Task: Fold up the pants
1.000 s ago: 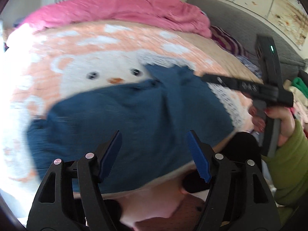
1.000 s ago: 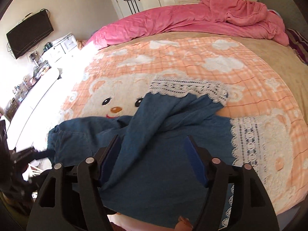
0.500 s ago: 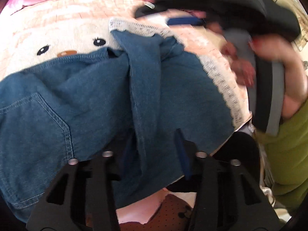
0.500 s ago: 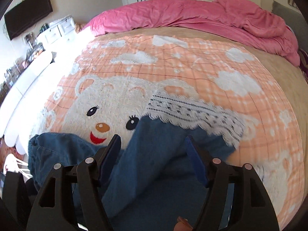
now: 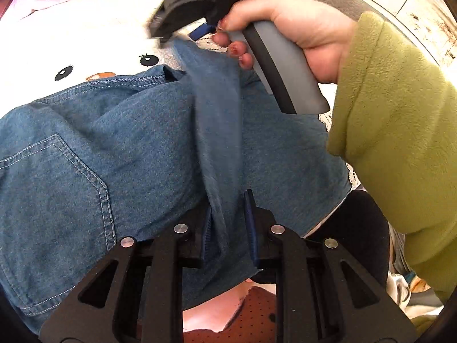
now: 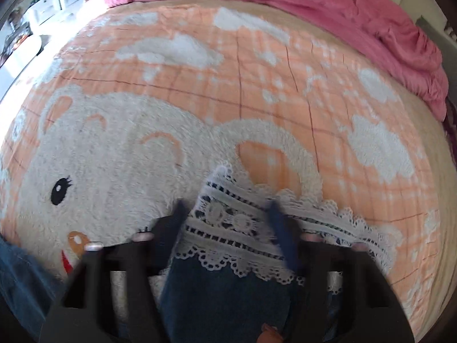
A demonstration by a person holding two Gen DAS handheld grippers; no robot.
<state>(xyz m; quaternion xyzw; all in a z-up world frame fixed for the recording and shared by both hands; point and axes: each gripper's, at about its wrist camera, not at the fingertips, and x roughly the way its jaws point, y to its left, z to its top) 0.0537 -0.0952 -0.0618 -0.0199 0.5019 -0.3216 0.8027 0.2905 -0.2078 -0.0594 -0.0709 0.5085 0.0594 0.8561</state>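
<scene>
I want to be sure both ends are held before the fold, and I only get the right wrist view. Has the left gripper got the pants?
Observer: Yes. The fingers of the left gripper have just been closing and now pinch a raised ridge of the pants at the near edge.
Operator: Where does that ridge run?
Observer: Straight up the denim to the lace hem, under the hand in the green sleeve.
Operator: Anything beside it?
Observer: A back pocket, face up, to the ridge's left in that view.
</scene>
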